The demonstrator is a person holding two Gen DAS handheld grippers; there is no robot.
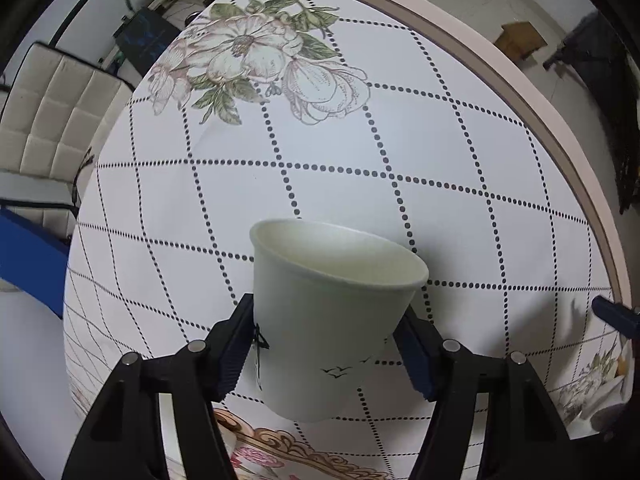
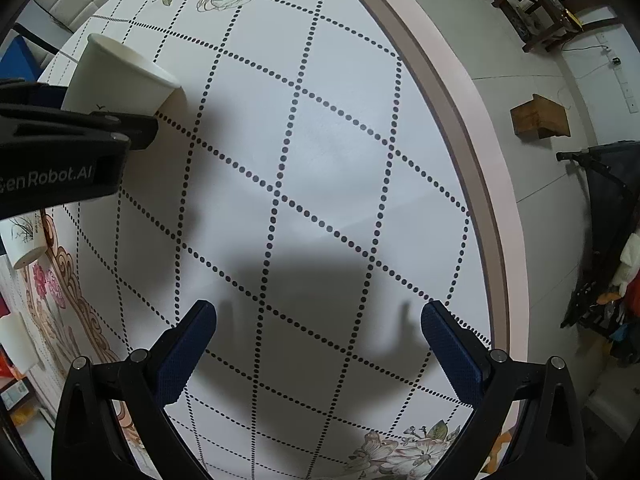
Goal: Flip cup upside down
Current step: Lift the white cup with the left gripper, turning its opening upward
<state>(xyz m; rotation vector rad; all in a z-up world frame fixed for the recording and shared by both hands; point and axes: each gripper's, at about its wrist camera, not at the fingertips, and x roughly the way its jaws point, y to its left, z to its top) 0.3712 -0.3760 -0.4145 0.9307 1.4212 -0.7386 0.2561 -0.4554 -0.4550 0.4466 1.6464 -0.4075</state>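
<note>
Cup [image 1: 332, 320] clamped in L tongs [image 1: 326, 344], rim up; R tongs [image 2: 318, 344] spread, nothing between.

White cup [image 1: 332, 316] clamped between left gripper [image 1: 328, 344] fingers [image 1: 234, 354], mouth up, above patterned tablecloth [image 1: 360, 152]

cup [image 1: 328, 320]: white, small black birds | tablecloth [image 1: 400, 140]: white, dotted black diamond grid, flowers | tool pads [image 2: 182, 360]: blue
</note>
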